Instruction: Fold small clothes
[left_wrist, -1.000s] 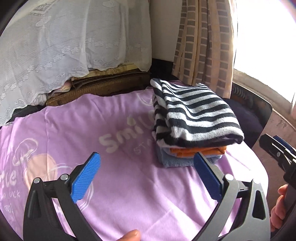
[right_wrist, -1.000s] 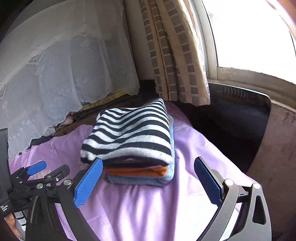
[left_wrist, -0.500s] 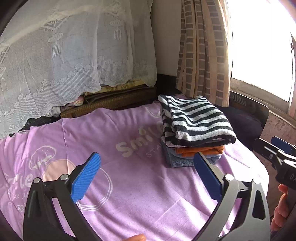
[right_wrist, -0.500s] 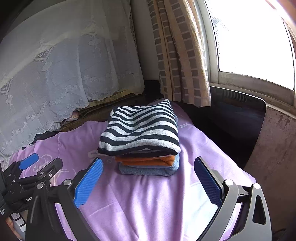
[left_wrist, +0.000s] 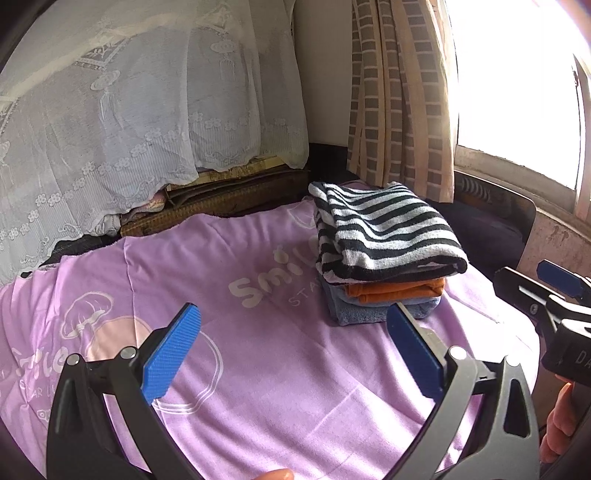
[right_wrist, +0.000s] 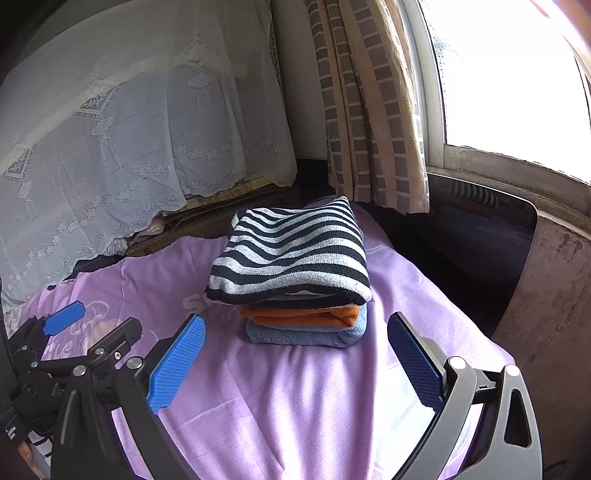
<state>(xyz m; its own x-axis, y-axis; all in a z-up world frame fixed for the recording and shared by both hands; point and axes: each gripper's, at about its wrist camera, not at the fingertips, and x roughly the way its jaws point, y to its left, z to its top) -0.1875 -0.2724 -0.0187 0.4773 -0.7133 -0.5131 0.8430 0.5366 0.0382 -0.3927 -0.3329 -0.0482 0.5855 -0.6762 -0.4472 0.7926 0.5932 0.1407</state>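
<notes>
A folded black-and-white striped cloth (left_wrist: 384, 229) tops a small stack, over a folded orange cloth (left_wrist: 397, 291) and a folded blue towel (left_wrist: 369, 314). The stack rests on the purple sheet (left_wrist: 258, 332) at its far right. My left gripper (left_wrist: 295, 354) is open and empty, held back from the stack, over the sheet. In the right wrist view the same striped cloth (right_wrist: 295, 251), orange cloth (right_wrist: 299, 317) and blue towel (right_wrist: 303, 334) lie ahead of my right gripper (right_wrist: 295, 362), which is open and empty too.
A white lace cover (left_wrist: 129, 129) drapes bedding behind the sheet. A checked curtain (left_wrist: 399, 99) hangs by a bright window (right_wrist: 517, 74). A dark chair back (right_wrist: 480, 236) stands right of the sheet. A hand (left_wrist: 557, 424) holds the right gripper (left_wrist: 546, 291).
Both grippers have pulled back and risen from the stack, so it looks smaller and farther. Jaws stayed open. The stack has not moved.
</notes>
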